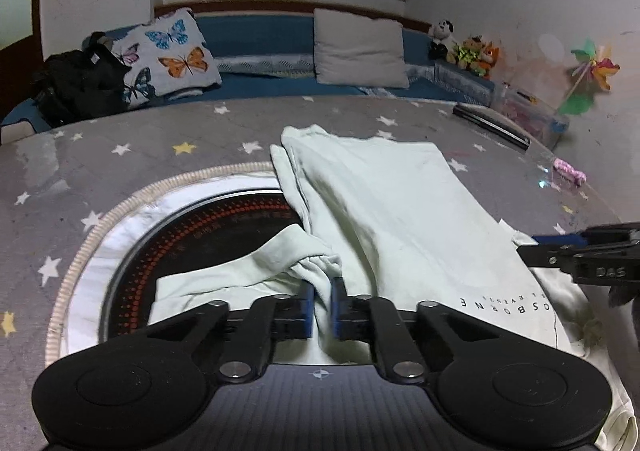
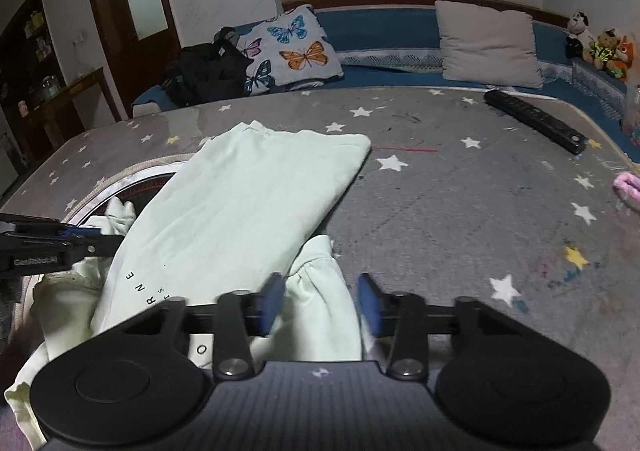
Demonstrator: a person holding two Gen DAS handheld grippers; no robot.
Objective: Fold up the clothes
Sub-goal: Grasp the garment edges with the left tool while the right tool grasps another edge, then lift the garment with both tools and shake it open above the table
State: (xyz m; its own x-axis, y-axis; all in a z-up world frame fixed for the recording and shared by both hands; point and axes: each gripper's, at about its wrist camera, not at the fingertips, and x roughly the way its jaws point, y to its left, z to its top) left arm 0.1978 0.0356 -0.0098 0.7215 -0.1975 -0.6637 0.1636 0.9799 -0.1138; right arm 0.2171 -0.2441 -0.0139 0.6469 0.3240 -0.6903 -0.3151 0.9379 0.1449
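Black claw housing fills the bottom of the left wrist view, and the left claw (image 1: 323,305) is pinched tight on a bunched cuff of the pale green sweatshirt (image 1: 384,203), its blue pads (image 1: 307,301) pressing the cloth from both sides. From there the garment spreads toward one o'clock across the grey star-patterned bench (image 1: 140,139), partly covering a round black cooktop (image 1: 208,235) at ten o'clock. At three o'clock the right claw (image 1: 532,245) reaches in at the garment's edge. A black remote (image 1: 492,125) lies at one o'clock, a butterfly pillow (image 1: 168,55) at eleven.

Seen from the right wrist, the right claw (image 2: 320,301) straddles the other gathered cuff; its blue pads (image 2: 368,303) stand partly closed, the left one touching the cloth, the right one just clear of it. The sweatshirt (image 2: 248,203) runs toward eleven o'clock, and the left claw (image 2: 100,239) enters at nine. The remote (image 2: 536,127) sits at two o'clock.
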